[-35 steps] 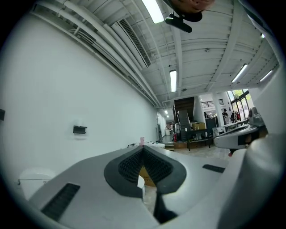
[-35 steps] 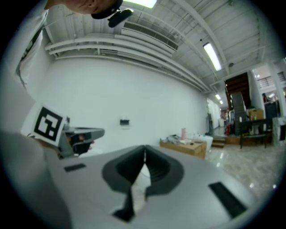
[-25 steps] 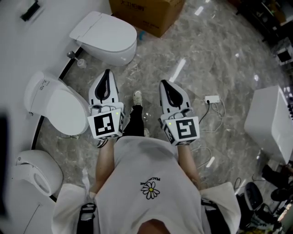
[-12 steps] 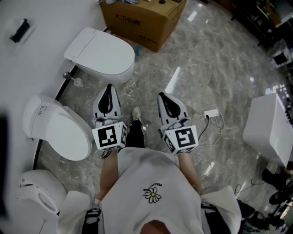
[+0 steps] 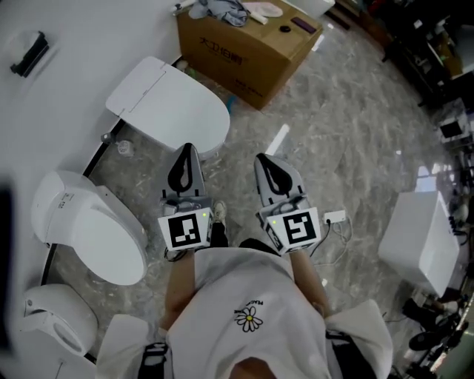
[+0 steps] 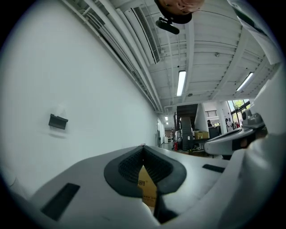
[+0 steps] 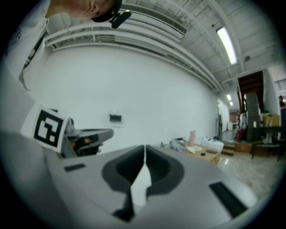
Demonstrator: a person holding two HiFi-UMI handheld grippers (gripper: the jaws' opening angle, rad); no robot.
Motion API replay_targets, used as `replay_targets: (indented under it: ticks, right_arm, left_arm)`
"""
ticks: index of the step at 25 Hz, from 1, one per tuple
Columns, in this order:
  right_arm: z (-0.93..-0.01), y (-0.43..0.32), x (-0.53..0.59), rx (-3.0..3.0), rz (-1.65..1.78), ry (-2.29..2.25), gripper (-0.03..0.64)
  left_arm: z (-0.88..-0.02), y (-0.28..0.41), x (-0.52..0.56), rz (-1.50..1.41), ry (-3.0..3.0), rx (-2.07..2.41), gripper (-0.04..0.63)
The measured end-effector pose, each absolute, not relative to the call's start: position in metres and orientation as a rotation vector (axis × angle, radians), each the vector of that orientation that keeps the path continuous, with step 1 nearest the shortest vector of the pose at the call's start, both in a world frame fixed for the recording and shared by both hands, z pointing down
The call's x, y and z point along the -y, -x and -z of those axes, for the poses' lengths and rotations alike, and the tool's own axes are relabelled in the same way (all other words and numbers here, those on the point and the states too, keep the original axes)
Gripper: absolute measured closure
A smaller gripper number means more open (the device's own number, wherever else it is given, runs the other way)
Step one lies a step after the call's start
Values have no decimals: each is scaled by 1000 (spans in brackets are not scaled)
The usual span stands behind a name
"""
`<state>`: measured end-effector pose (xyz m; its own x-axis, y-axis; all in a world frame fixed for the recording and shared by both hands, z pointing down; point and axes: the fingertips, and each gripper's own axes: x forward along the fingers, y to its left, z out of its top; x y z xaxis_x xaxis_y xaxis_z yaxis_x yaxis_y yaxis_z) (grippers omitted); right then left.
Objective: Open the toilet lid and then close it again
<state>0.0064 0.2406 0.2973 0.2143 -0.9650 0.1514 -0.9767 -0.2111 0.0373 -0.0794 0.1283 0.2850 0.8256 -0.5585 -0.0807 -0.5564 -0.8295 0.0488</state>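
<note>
Marble floor [image 5: 348, 133], three white toilets [image 5: 174, 111], one cardboard box [image 5: 248, 48], left claw [image 5: 187, 149], right claw [image 5: 261, 158], both closed, empty

toilet lid [image 5: 174, 104]: plain white | cardboard box [image 5: 244, 55]: brown, dark print | floor [image 5: 355, 148]: grey marble — pale veining | left gripper [image 5: 187, 150], right gripper [image 5: 264, 158]: white shells, black pads, black-and-white square markers | person's shirt [image 5: 244, 285]: white — small daisy print, yellow centre | wall [image 5: 74, 22]: white, black bracket [image 5: 29, 53] | neighbouring toilet [image 5: 92, 226]: white
</note>
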Motion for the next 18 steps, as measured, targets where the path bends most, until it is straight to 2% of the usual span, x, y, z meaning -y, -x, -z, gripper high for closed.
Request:
replay_targets:
  ticks: [18]
  right_arm:
    - [-305, -39, -144, 2006, -164, -2271, 586]
  left_arm:
    - [-292, 74, -68, 59, -2922, 1094, 569]
